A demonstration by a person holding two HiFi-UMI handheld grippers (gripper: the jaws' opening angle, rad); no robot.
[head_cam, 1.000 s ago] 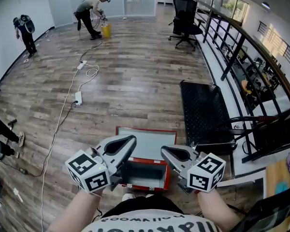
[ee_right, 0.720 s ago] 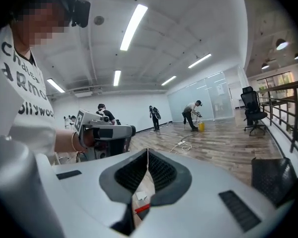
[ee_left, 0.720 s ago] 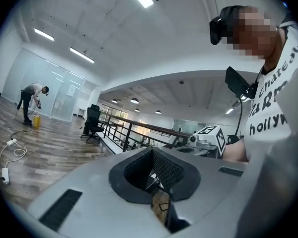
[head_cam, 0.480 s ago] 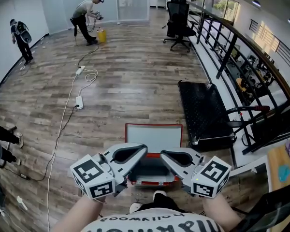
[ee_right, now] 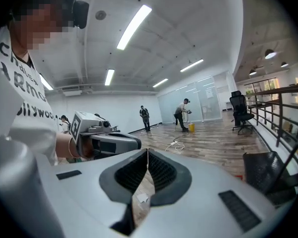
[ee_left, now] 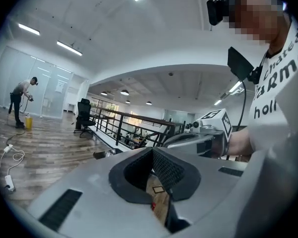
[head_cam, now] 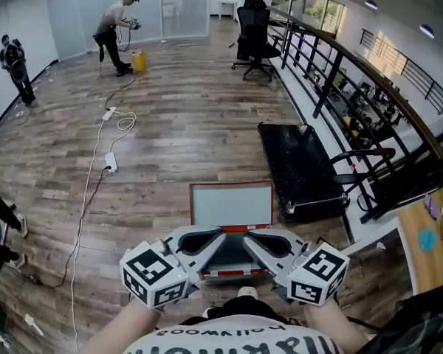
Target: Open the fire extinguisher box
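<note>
**A:** Where's the red-framed grey metal fire extinguisher box [head_cam: 230,203]?

**B:** On the wooden floor [head_cam: 170,139], right under both tips. Left gripper [head_cam: 218,233] and right gripper [head_cam: 248,235] have their jaws pinched together, empty. Lid's probably flipped back.

Head view steeply down, 2 gripper views level; wood floor [head_cam: 192,124] shared
</note>
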